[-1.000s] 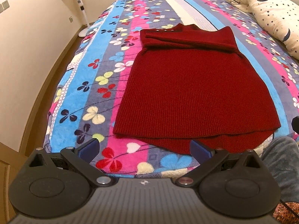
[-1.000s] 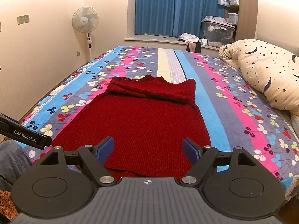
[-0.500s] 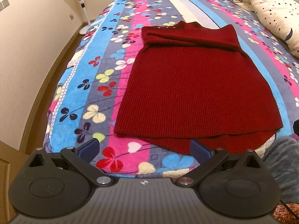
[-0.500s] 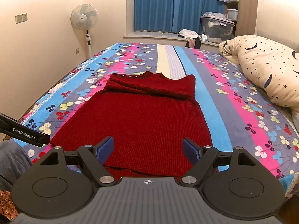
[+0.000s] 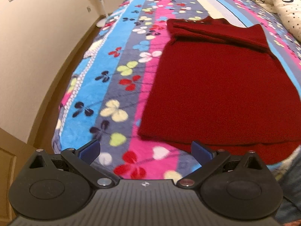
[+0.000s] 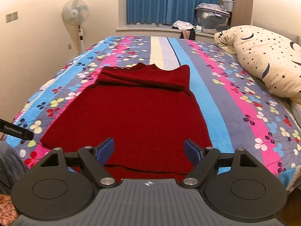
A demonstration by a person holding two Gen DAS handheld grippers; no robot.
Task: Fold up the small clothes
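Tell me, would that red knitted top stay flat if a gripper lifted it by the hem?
Probably not: the red knitted top lies limp on the blanket, so it would likely droop. Its thick ribbed knit suggests some weight, and a rough texture unlikely to slip.

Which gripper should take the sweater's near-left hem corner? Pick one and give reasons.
Left. The left gripper is open over the blanket, just beside that corner of the sweater. The right gripper, also open, sits over the hem's middle, so it would have to cross over.
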